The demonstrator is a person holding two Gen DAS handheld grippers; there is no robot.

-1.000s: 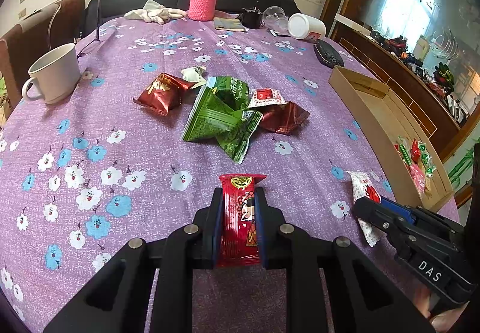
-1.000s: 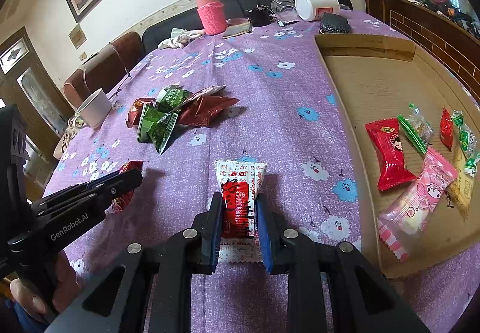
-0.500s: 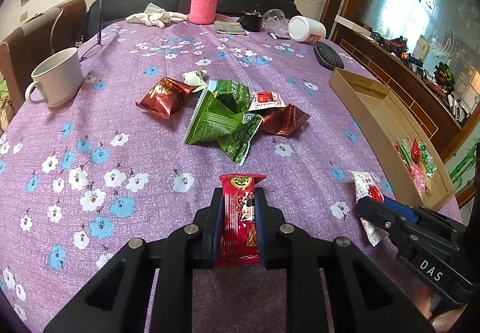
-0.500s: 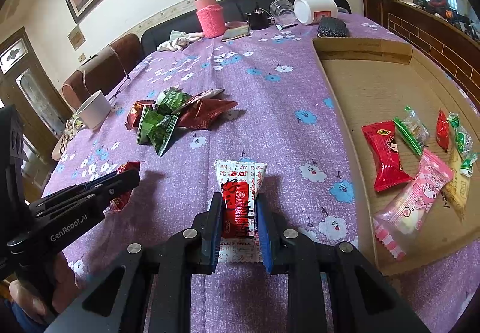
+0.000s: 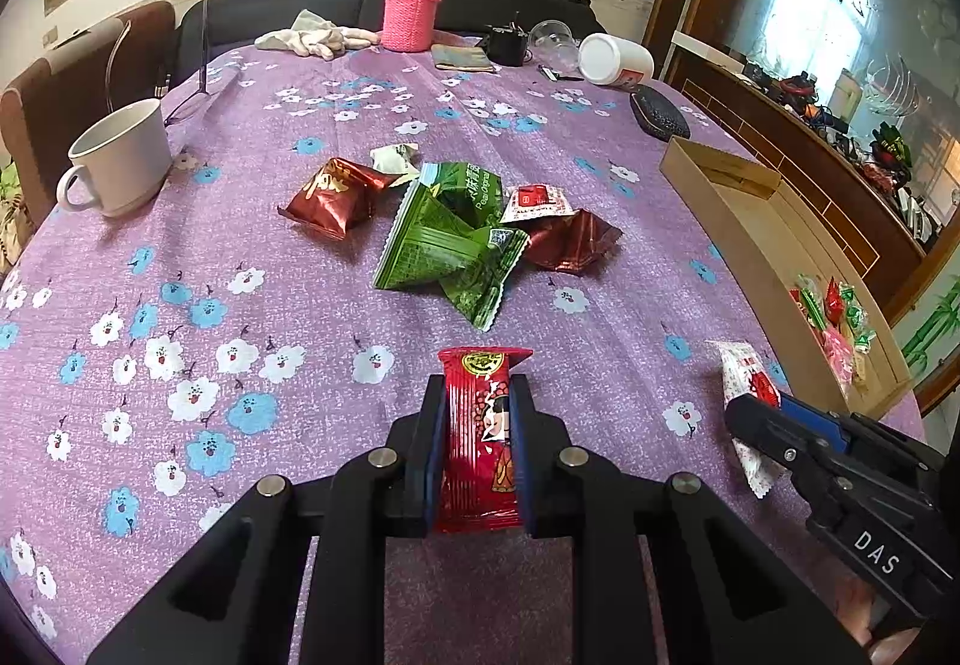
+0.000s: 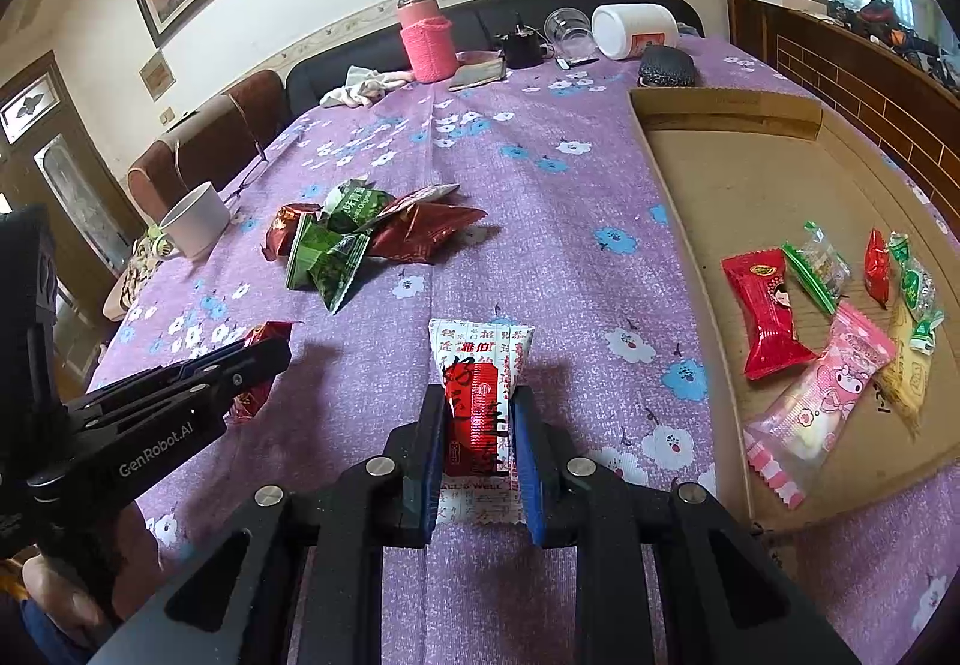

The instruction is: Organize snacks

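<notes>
Over the purple flowered bench (image 5: 180, 257), the left gripper (image 5: 477, 413) is clamped on a red snack packet (image 5: 480, 443), and the right gripper (image 6: 477, 413) pinches a white-and-red sachet (image 6: 480, 365). Both packets are slick film held only by their sides — either could slip or twist out on the way to the cardboard tray (image 6: 738, 173), likely dropping short of its near wall. The two grippers sit close, so crossing paths risks a knock. Only the right wrist view shows the tray floor properly, with a red packet (image 6: 765, 311) and pink packet (image 6: 822, 395) already inside; the left wrist view shows the leftover snack pile (image 5: 456, 239) more clearly — green and dark red bags overlapping
</notes>
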